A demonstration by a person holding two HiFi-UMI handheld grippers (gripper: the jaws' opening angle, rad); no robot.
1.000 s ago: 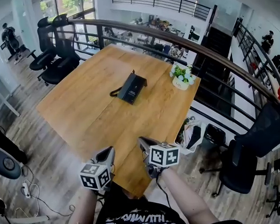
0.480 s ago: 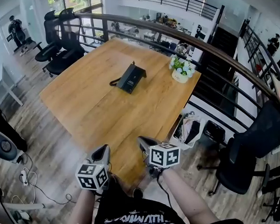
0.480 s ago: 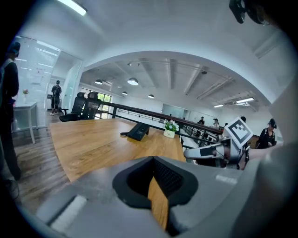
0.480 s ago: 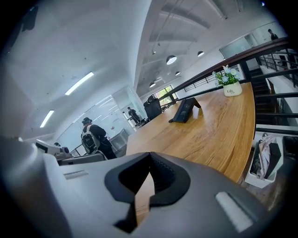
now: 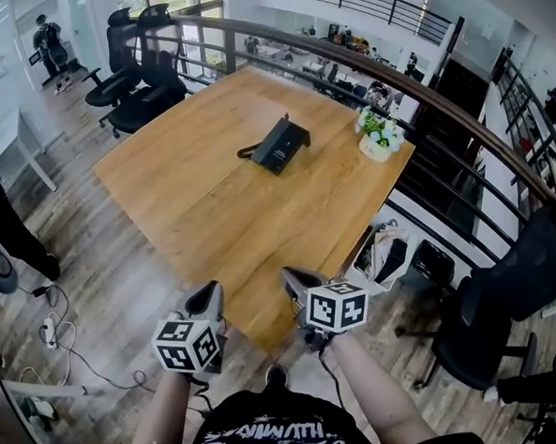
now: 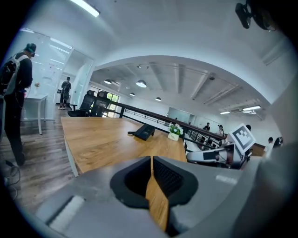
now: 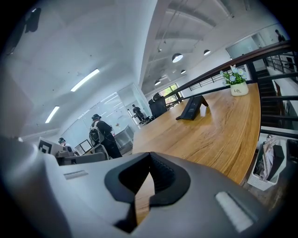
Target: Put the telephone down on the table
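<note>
The black telephone (image 5: 281, 144) lies on the far half of the wooden table (image 5: 212, 211), its cord curling off its left side. It also shows far off as the telephone (image 6: 143, 132) and the telephone (image 7: 192, 108). My left gripper (image 5: 207, 298) and right gripper (image 5: 296, 283) hang side by side over the table's near corner, well short of the telephone. The left gripper (image 6: 152, 162) has its jaws pressed together with nothing between them. The right gripper (image 7: 150, 160) is shut and empty too.
A white pot with flowers (image 5: 379, 135) stands near the table's right edge, by the telephone. A dark railing (image 5: 439, 84) runs behind the table. Black office chairs (image 5: 142, 74) stand at the far left, another chair (image 5: 499, 297) and a basket (image 5: 383, 257) at the right. Cables (image 5: 50, 333) lie on the floor.
The view has drifted, so the table and telephone sit further right and higher in the picture. Both grippers stay shut, side by side at the near corner.
</note>
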